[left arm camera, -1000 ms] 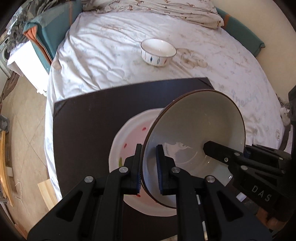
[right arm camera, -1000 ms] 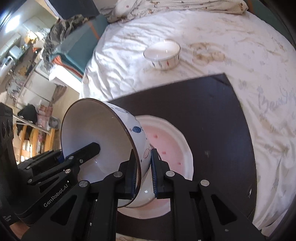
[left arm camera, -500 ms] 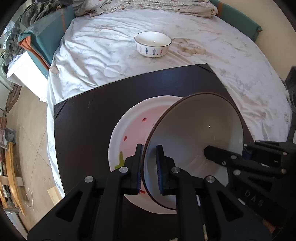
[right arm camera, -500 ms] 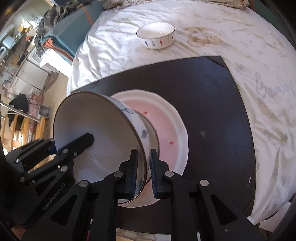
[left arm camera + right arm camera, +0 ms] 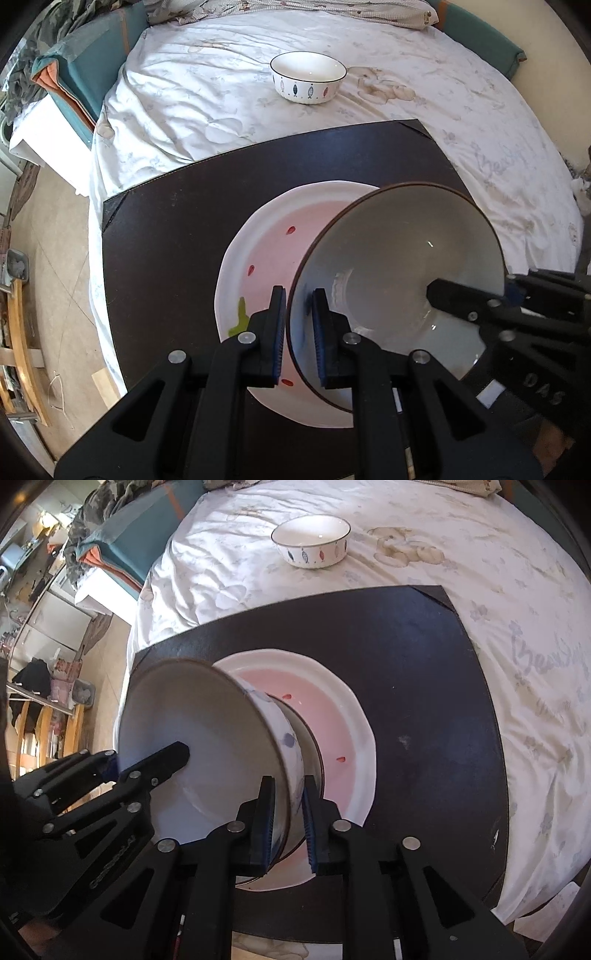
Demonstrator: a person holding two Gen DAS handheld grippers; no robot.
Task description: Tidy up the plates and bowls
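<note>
A large white bowl (image 5: 402, 273) with a dark rim is held tilted over a white and pink plate (image 5: 269, 254) on a dark square mat (image 5: 177, 229). My left gripper (image 5: 298, 314) is shut on the bowl's left rim. My right gripper (image 5: 288, 805) is shut on the opposite rim of the bowl (image 5: 199, 734). The bowl's foot sits at or just above the plate (image 5: 332, 720); contact is hidden. A small white bowl (image 5: 308, 81) with fish marks stands on the bed sheet beyond the mat, also in the right wrist view (image 5: 310, 541).
The mat (image 5: 424, 657) lies on a bed with a white printed sheet (image 5: 192, 92). Folded teal bedding (image 5: 85, 70) lies at the far left. The bed's left edge drops to a tiled floor (image 5: 48, 258) with wooden furniture (image 5: 22, 332).
Both grippers have lowered the large bowl toward the plate, and the views have drawn back so more of the mat and bed shows. Both stay shut on the bowl.
</note>
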